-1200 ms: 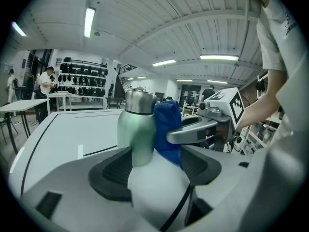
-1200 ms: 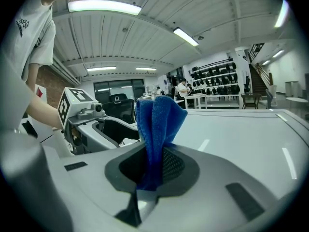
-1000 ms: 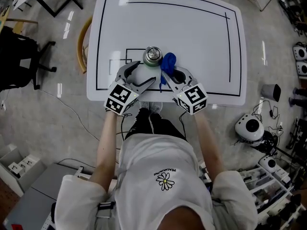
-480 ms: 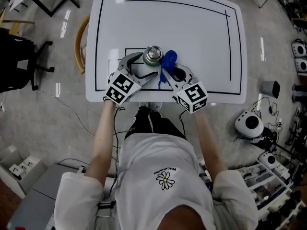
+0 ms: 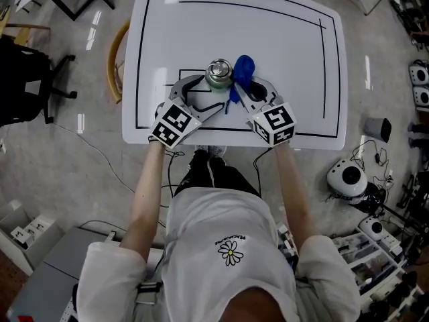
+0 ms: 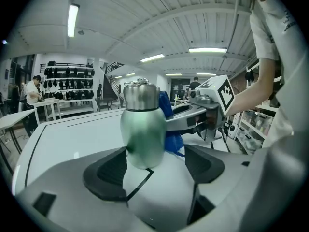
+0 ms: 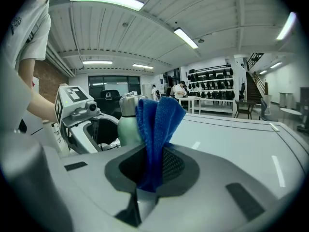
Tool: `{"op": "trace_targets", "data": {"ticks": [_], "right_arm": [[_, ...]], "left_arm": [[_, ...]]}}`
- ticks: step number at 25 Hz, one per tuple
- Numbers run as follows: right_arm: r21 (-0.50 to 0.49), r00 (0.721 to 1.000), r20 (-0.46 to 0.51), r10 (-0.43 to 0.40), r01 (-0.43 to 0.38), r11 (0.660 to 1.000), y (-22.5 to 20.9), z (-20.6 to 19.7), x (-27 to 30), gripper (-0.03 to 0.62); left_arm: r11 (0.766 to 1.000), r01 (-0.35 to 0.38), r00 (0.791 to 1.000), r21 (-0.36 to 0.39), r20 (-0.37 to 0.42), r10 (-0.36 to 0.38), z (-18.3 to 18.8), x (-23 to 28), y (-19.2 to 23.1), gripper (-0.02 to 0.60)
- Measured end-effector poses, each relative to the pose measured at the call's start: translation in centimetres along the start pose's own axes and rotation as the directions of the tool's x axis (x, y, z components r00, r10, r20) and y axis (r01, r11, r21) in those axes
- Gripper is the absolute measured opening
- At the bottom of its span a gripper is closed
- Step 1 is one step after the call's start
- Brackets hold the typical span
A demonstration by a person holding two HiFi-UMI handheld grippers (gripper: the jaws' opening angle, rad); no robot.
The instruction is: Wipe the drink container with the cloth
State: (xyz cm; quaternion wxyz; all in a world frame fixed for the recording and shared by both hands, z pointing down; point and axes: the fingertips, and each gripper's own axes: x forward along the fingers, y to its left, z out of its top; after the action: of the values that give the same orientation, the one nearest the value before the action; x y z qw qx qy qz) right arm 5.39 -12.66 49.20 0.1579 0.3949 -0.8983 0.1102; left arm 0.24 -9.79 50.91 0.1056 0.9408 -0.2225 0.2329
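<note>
The right gripper has slid forward, bringing the blue cloth clamped in its jaws just beside the green bottle. The left gripper has just been opening; its jaws stand apart around the bottle, upright on the white table.

Under me a white table with black border lines stands on a speckled grey floor. A black chair sits at nine o'clock, with cables and a round white device at four. Ahead I see a ribbed ceiling with strip lights and wall racks.
</note>
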Motion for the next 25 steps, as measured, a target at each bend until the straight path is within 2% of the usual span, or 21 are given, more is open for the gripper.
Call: {"op": "trace_targets", "data": {"ticks": [16,25], "right_arm": [[0.022,0.999,-0.013,-0.032,0.032,0.999,1.1,-1.1,-0.9,0.043],[0.012,1.000,-0.021,-0.005,0.005,1.000,3.0,-1.8,-1.6,0.043]], "left_arm": [[1.000,-0.011,1.000,-0.002,-0.007,0.011,-0.3,-0.3,-0.8,0.362],[1.000,-0.020,1.000,-0.015,-0.013,0.019,-0.9,-1.0,-2.5,0.364]]}}
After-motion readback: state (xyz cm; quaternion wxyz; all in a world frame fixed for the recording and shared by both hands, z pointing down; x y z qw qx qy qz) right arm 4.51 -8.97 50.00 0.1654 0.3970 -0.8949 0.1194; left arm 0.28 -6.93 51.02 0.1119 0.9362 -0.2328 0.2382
